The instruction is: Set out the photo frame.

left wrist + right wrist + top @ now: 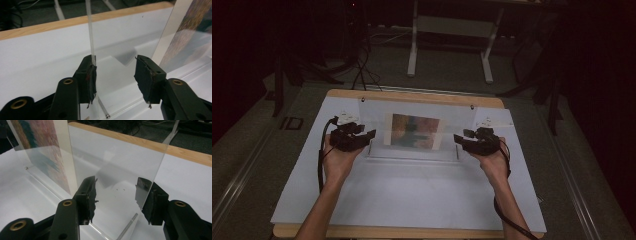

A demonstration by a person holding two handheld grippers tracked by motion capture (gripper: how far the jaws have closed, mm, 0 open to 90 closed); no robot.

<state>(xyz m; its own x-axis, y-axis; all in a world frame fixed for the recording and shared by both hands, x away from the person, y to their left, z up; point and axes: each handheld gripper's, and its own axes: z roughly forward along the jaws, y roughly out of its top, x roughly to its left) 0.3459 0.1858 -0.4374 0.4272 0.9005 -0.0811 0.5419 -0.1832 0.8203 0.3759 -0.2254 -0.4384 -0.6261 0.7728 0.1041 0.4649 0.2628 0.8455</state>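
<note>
Picture frame (414, 131) upright, long axis crosswise between both grippers, left gripper (115, 75) and right gripper (116, 195) spread apart, each straddling an end edge.

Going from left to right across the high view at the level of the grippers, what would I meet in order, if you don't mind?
Left gripper → clear acrylic frame, its left edge → picture inside the frame → right gripper at the frame's right edge. All stand over the white sheet on the table.
</note>
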